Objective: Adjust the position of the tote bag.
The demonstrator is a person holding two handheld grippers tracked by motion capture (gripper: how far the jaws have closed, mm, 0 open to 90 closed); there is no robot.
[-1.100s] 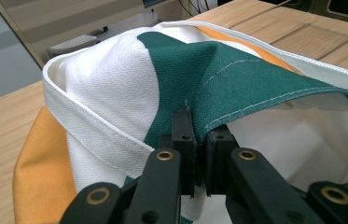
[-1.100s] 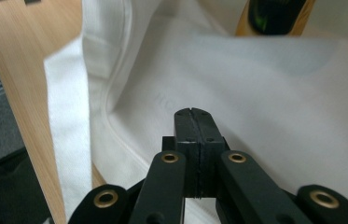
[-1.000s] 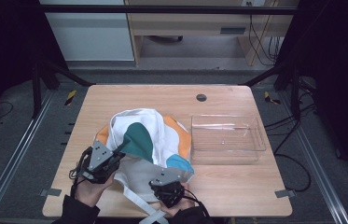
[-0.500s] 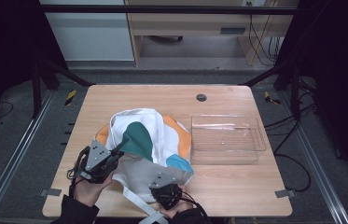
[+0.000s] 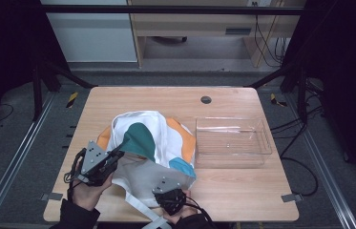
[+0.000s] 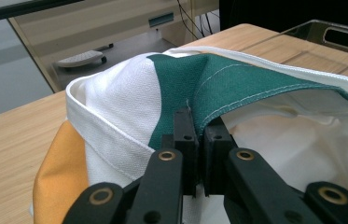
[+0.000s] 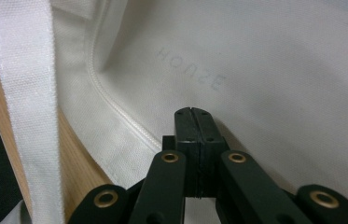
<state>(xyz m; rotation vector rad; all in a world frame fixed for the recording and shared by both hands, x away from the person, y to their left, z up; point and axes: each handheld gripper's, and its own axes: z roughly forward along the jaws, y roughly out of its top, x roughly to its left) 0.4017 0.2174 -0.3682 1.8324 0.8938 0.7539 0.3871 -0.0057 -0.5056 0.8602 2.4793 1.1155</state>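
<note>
A white canvas tote bag [image 5: 166, 138] with green, orange and blue patches lies at the table's near left. My left gripper [image 5: 117, 154] is at the bag's left side. In the left gripper view it [image 6: 198, 122] is shut on the bag's rim, where the green patch [image 6: 218, 81] meets the white hem. My right gripper [image 5: 165, 187] is over the bag's near part. In the right gripper view its jaws [image 7: 193, 113] are shut tight against plain white cloth [image 7: 274, 93] with faint lettering, and no fold shows between them. A white strap [image 7: 27, 107] hangs beside it.
A clear plastic tray [image 5: 230, 164] stands to the right of the bag, touching its orange edge. A round cable hole [image 5: 206, 99] is at the far middle of the wooden table [image 5: 261, 191]. The bag's strap [image 5: 140, 210] trails over the near edge.
Very little. The right gripper has crept slightly toward the near edge over the bag. The left gripper keeps its hold on the rim in nearly the same place.
</note>
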